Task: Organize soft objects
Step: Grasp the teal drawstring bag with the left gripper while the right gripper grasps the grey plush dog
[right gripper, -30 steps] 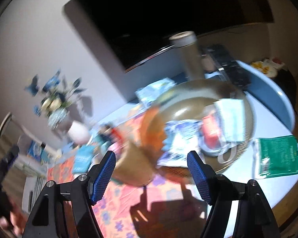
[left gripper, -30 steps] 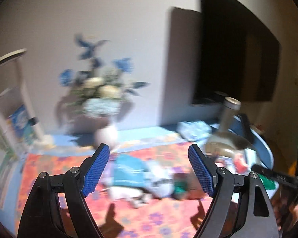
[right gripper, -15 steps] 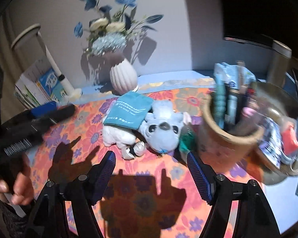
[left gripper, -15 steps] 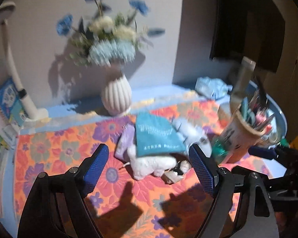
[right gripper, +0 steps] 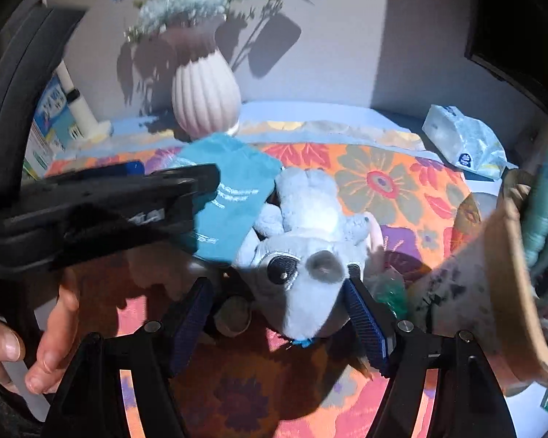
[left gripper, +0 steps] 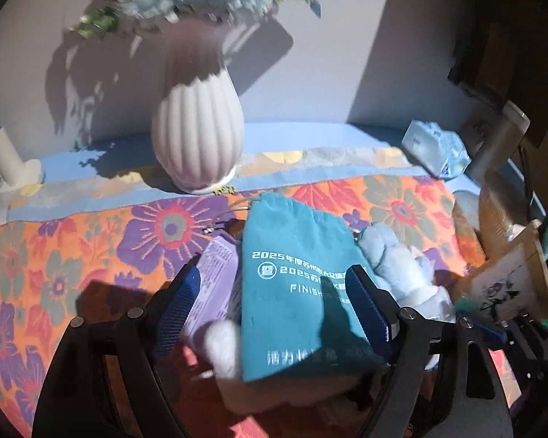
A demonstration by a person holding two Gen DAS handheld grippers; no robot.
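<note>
Flowered orange cloth (left gripper: pixel 73 255) over a pale blue surface (left gripper: pixel 328 138), white wall behind, hard sunlight and deep shadows.

Item 1: ribbed white vase (left gripper: pixel 197 138), at 12 o'clock on the surface, upright, blurred flowers above.

Item 2: teal cloth pouch (left gripper: pixel 296 292), centre, lying over a white plush (left gripper: pixel 223 343) and beside a lilac packet (left gripper: pixel 215 284).

Item 3: grey-blue plush animal (right gripper: pixel 303 252), just at 3 o'clock of the pouch, touching it, head toward the camera.

Item 4: left tongs (left gripper: pixel 274 314), jaws closing, straddling the pouch and packet; pads not yet pressing, nothing gripped.

Item 5: right tongs (right gripper: pixel 277 321), released, jaws either side of the plush animal's head without squeezing it.

Item 6: tan pen cup (right gripper: pixel 493 284), at 3 o'clock, tilted, crowded with tools; wrapped tissue pack (right gripper: pixel 464 142) at 1 o'clock.

Risks, as judged: the left jaws span pouch and packet together, so closing may pinch both or drag the white plush beneath. The right tongs sit near the pen cup; a wide lift could knock it over. Both tongs work close together and may collide.

View notes: the right view alone shows the plush animal's face, the left tongs' body and a hand (right gripper: pixel 51 328) at 8 o'clock. The left view alone shows the lilac packet and the pouch's print.
</note>
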